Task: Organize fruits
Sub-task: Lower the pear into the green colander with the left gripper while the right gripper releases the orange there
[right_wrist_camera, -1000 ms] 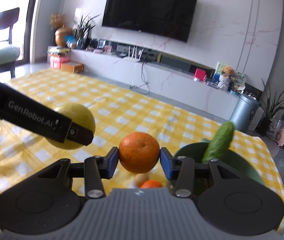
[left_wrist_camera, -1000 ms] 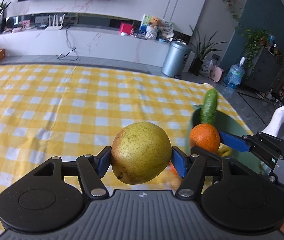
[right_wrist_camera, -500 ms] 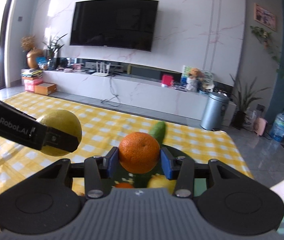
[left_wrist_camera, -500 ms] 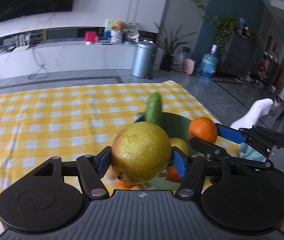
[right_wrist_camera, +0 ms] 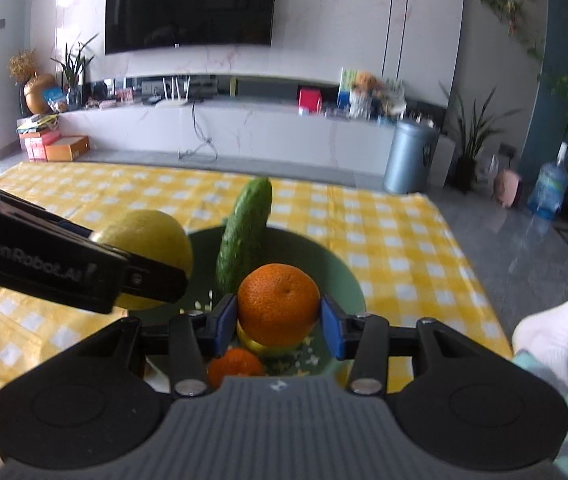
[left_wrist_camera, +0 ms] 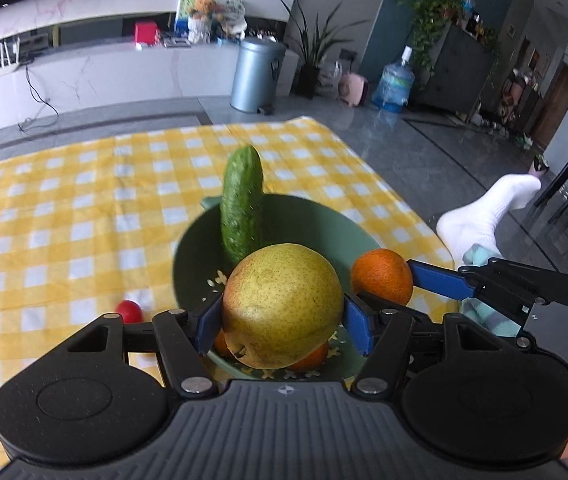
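Pear point(left_wrist_camera: 283, 305) sitting clamped between the blue pads of the left gripper point(left_wrist_camera: 283, 312), hanging just above the near side of the green bowl point(left_wrist_camera: 340, 236). Orange point(right_wrist_camera: 279, 303) likewise pinched firm in the right gripper point(right_wrist_camera: 279, 316), hovering over the same bowl, right of the pear. Neither fruit touching the bowl yet, as far as can be told. Below the claws, inside the bowl: cucumber point(left_wrist_camera: 242, 208) leaning up against the far rim, smaller orange fruit point(right_wrist_camera: 236, 366) lying at the bottom, something yellow point(right_wrist_camera: 258, 344) beside it, mostly hidden. Outward on the yellow checked cloth point(left_wrist_camera: 64, 208): small red fruit point(left_wrist_camera: 129, 311) lying just left of the bowl, apart from it. Judging progress: well along, with several pieces already in, two more poised for release. Remaining, apparently: lowering and letting go of pear and orange, then fetching the red one. Worth watching: crowded bowl, round fruit liable to roll on landing.
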A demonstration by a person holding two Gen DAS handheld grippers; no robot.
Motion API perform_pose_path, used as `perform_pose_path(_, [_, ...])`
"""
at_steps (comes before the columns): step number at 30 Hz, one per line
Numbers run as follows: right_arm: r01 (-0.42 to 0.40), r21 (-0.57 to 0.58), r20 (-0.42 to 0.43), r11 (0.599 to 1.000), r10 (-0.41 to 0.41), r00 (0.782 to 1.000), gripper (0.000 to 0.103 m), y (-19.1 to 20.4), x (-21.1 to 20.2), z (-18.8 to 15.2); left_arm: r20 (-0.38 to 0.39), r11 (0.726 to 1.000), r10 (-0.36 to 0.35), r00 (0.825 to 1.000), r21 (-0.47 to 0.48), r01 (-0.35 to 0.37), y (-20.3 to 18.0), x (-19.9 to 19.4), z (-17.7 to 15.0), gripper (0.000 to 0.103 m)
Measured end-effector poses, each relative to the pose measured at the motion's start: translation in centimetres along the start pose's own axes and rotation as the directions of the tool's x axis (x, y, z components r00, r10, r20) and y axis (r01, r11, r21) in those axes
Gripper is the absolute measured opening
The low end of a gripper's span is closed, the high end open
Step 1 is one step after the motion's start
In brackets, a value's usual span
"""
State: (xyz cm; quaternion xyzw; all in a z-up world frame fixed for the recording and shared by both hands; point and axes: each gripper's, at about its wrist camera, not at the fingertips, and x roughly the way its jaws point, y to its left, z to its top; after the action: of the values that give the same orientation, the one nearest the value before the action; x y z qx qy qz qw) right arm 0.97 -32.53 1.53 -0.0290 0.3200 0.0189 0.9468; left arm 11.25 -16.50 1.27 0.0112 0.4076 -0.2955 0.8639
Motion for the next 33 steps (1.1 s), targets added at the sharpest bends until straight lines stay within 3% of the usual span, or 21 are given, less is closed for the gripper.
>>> perform_pose_path(9, [0.0,-0.048,-0.11,0.999,-0.006,0.994,0.043,0.6,1.9,-0.3,-0.073,0.998,-0.002,0.997,0.056,0.006,-0.6,2.5,-0.4,0.073])
perform_pose_path(20, [0.015,-0.034,-0.202,0.999,-0.022,0.979,0.043,0.5,4.1,-0.8,-0.141,0.999,-0.007,0.99,0.036,0.013,-0.1,4.4,-0.6,0.073])
perform_pose_path(33, [0.037,-0.11,-0.22,0.993,-0.06,0.974,0.043,1.8,4.7,-1.1,-0.155,0.999,0.008,0.988,0.044,-0.002,0.0,5.0,-1.0,0.073])
